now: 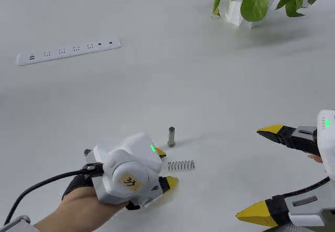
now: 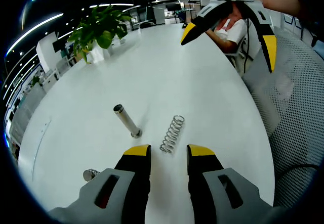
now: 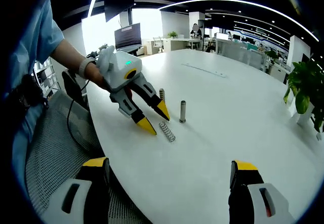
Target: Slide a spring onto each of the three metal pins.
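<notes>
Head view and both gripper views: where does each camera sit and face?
Head view: on the headset, looking down at the table; shows a hand holding the left gripper, and the right gripper.
Left gripper view: on the left gripper, looking along its jaws at the spring and pin, towards the right gripper.
Right gripper view: on the right gripper, facing the left gripper; a sleeve shows.
All share the spring and the upright pin.

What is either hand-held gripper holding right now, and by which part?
Nothing is held. The left hand-held gripper is open, the spring lying loose at its tips; the right hand-held gripper is open too.
</notes>
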Demonstrator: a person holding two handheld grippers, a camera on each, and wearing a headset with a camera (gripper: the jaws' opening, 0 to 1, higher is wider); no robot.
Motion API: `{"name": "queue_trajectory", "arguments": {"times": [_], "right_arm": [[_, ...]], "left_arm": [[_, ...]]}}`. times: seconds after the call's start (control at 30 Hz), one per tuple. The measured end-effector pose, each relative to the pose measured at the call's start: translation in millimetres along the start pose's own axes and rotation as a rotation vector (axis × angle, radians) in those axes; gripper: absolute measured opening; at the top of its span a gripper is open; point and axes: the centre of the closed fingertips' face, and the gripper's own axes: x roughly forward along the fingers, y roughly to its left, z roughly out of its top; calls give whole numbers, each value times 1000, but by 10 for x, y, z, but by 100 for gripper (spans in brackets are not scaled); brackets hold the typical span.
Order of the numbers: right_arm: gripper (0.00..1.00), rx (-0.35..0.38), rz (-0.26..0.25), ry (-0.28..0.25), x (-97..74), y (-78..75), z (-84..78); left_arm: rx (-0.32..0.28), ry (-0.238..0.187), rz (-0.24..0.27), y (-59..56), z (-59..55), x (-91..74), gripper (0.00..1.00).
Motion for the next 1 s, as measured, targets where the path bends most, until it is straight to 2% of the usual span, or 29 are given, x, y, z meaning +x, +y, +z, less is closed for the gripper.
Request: {"name": "queue_trajectory", "arguments": {"times": [0.23,0.4,0.77,1.0], "right_arm": [[99,5,1,3,23,-10,-15],[99,4,1,3,44,-8,-12],[99,7,3,5,61,34,-17],[99,5,9,10,80,67,-36]], "left_arm": [[6,5,-13,7,-1,15,14],[-2,3,-21,-12,-4,1,11],[-10,9,-38,-43,-6,-11,8],[-41,10,-41,-62,-21,-10,8]]}}
